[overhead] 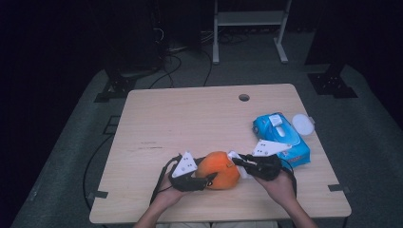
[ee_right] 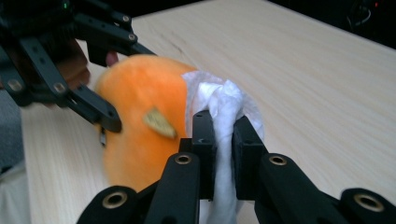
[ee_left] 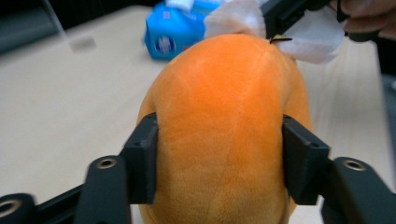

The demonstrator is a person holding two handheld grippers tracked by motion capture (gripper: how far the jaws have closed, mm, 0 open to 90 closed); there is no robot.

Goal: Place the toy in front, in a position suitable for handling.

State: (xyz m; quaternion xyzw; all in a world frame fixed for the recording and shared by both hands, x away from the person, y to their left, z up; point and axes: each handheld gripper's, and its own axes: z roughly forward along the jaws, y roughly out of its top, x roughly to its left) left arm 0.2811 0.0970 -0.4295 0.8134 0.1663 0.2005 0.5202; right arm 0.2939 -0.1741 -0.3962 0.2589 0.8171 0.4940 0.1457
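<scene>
An orange plush toy (overhead: 218,170) sits near the table's front edge, between the person's two hands. My left gripper (ee_left: 219,158) is shut on it, and its black pads (ee_left: 144,158) press into the toy's sides. In the right gripper view the left gripper (ee_right: 112,79) straddles the orange plush toy (ee_right: 135,107) from the far side. My right gripper (ee_right: 223,135) is shut on a crumpled white tissue (ee_right: 219,100), which rests against the toy's surface. From above, the right gripper (overhead: 240,161) meets the toy from the right, with the tissue (overhead: 234,156) at its tip.
A blue pack of wipes (overhead: 280,137) lies to the right of the hands, with a white round lid (overhead: 302,124) beside it. The wooden table (overhead: 190,118) has a cable hole (overhead: 244,97) near its far edge. Dark floor, cables and a white stand lie beyond.
</scene>
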